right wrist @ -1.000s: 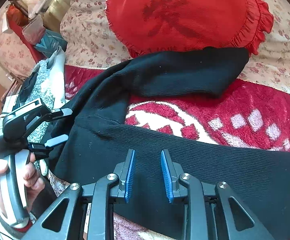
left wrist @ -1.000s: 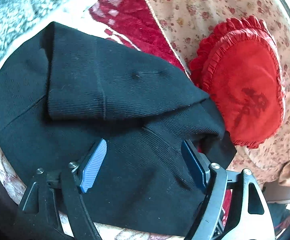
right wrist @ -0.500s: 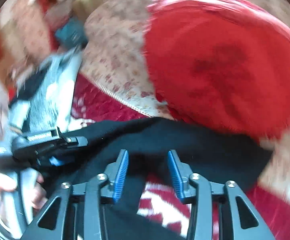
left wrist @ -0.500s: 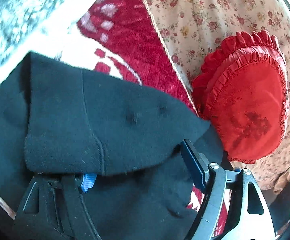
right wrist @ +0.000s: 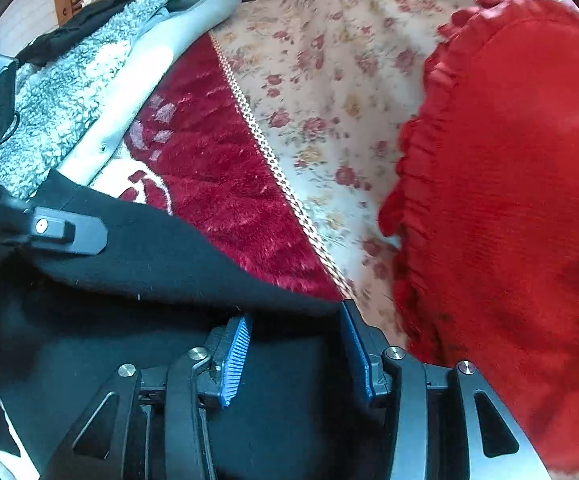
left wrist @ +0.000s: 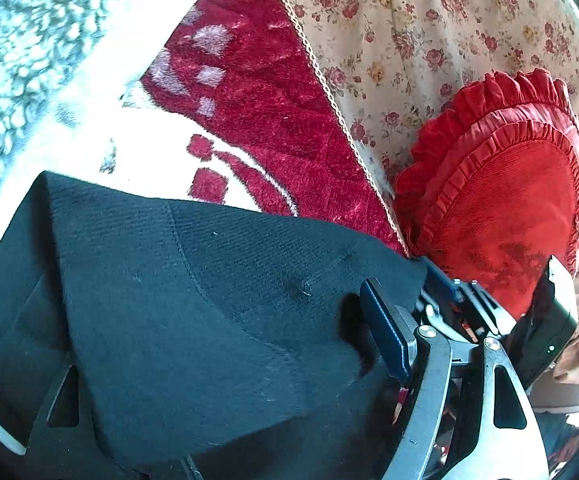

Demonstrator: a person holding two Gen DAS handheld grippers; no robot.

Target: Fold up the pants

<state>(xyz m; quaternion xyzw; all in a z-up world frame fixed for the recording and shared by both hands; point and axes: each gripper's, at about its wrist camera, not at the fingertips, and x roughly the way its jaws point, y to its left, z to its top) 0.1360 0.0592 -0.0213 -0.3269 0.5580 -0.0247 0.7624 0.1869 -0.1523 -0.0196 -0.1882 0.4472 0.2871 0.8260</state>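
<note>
Swung right gripper (right wrist: 295, 354) across to pants' (left wrist: 193, 300) far edge beside cushion (left wrist: 501, 216); jaws closing, cloth between. Left gripper (left wrist: 225, 364) wide, draped by pants on blanket (left wrist: 257, 120). Fold partway; flattening left.

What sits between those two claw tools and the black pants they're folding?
Nothing visible. The black pants drape over the left gripper, hiding one finger. The right gripper, its jaws closing, has the pants' folded edge between its fingers. The red ruffled cushion lies beside the fold, not across it.
</note>
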